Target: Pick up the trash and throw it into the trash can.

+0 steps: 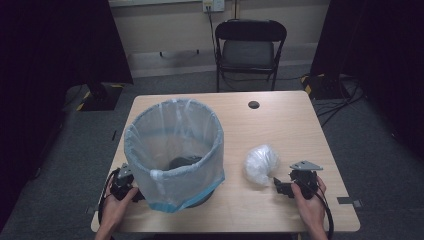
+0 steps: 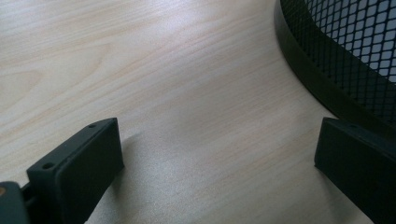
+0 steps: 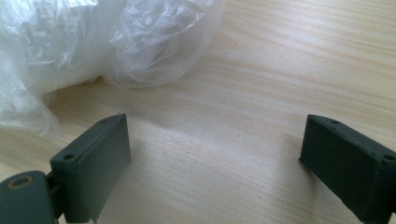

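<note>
A black mesh bin [image 1: 197,197] lined with a clear plastic bag [image 1: 172,145] stands on the left half of the wooden table [image 1: 285,120]. Its mesh wall [image 2: 355,46] and black base rim curve past at the upper right in the left gripper view. My left gripper [image 1: 125,187] rests on the table beside the bin's left side, open with nothing between its jaws. A crumpled clear plastic bag [image 1: 260,164] lies right of the bin; it shows as a bunched film [image 3: 93,46] in the right gripper view. My right gripper [image 1: 287,186] sits just right of it, open and apart from it.
A dark round grommet hole [image 1: 254,104] sits near the table's far edge. A black folding chair [image 1: 250,47] stands behind the table. Cables [image 1: 345,102] lie on the floor at the right. Bare tabletop stretches between the bin and the far right corner.
</note>
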